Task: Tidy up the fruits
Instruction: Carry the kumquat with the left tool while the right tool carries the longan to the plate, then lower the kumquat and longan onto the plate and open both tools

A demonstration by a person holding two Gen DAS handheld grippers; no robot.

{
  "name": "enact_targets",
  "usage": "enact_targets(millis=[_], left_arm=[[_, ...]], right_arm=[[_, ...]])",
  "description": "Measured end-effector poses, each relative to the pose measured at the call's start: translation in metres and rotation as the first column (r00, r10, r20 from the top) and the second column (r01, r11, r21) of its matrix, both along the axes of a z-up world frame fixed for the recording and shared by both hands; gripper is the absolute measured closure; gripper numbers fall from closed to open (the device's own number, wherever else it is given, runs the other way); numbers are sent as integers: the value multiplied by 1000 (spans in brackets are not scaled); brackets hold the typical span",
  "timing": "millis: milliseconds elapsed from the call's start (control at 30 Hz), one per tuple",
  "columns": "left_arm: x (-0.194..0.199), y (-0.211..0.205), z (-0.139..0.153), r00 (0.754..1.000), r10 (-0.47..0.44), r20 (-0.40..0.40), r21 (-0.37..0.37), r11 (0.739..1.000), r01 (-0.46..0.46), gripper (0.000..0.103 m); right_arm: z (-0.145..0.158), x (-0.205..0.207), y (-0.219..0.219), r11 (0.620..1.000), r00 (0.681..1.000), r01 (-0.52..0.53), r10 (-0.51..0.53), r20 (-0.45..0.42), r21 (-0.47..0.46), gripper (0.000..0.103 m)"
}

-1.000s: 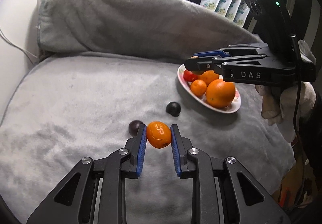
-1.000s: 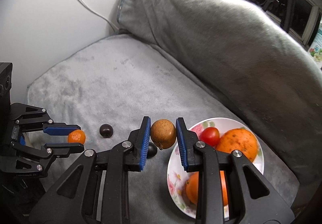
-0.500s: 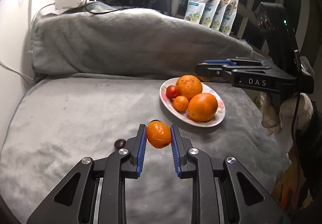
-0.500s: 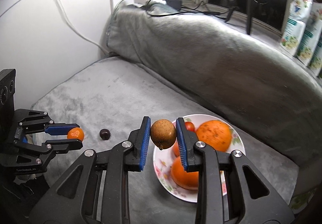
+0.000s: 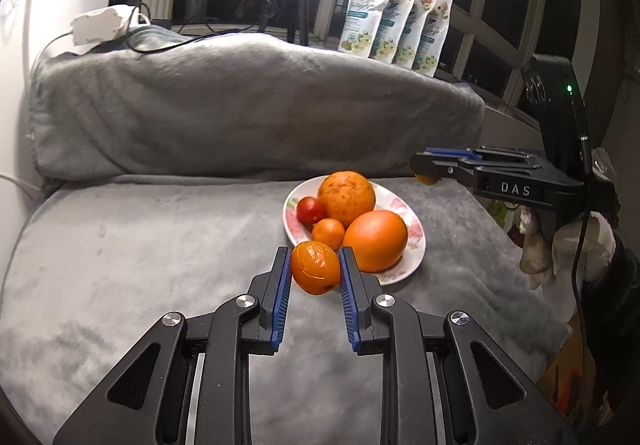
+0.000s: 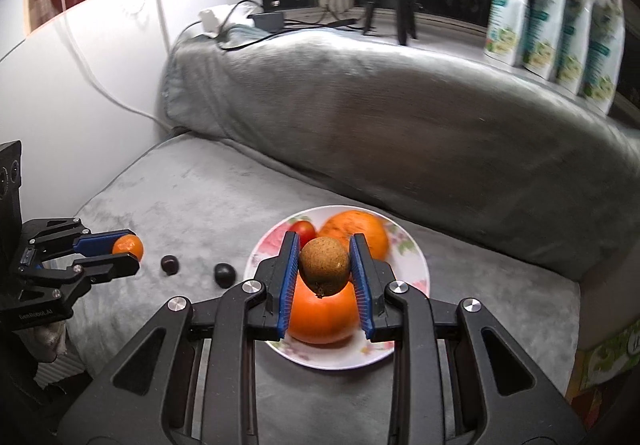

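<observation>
My left gripper (image 5: pixel 314 272) is shut on a small orange mandarin (image 5: pixel 315 267), held just in front of the flowered white plate (image 5: pixel 416 235). The plate holds two big oranges (image 5: pixel 376 241), a small mandarin (image 5: pixel 328 233) and a red tomato (image 5: pixel 310 209). My right gripper (image 6: pixel 325 265) is shut on a brown round fruit (image 6: pixel 324 265), held above the plate (image 6: pixel 412 273) over the front orange (image 6: pixel 320 317). Two dark plums (image 6: pixel 224 274) lie on the grey blanket left of the plate. The left gripper also shows in the right wrist view (image 6: pixel 120 253).
A grey blanket (image 5: pixel 140 245) covers the surface and a raised back cushion (image 5: pixel 240 105). Several refill pouches (image 5: pixel 396 25), a tripod and a white power adapter (image 5: pixel 100 23) with cables stand on the windowsill behind. A white wall is at the left.
Both grippers have risen and moved over toward the plate with their fruit. The left one now sits at the plate's near rim; the right one hangs over the plate.
</observation>
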State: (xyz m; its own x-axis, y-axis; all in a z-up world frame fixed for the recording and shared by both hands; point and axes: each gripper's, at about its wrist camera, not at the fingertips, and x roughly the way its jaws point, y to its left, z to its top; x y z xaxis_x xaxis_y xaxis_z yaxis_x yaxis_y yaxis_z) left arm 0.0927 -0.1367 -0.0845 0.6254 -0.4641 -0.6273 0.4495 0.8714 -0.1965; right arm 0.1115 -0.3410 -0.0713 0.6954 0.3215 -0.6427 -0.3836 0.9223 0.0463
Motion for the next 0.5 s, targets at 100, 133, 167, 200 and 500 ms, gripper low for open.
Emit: enact_targets(millis=[100,133,167,200,500], left_arm=[[7,-6,-1,1000,-7,0,2,1000,7,81],[10,-8,-1,1000,-7,-1,5,1000,7,81],[13,-10,-2,1000,-8,-3,6,1000,8,81],[15,-11,-3,1000,-9,-5,5,1000,9,81],[36,-30,-17,998,-33,-48,14,999,34,81]], right_arm=[[-4,3,-11,1000,1000,26,-26,-7,8,76],[-6,2,-14,999,999,36,-36,-8,10,76],[-8,4,-18,999,999,44,-44,-12,14,76],[-10,5,-22,998,999,52,-52,-16,18,76],[-27,26,-46,992,991,109,-105,-77,59,76]])
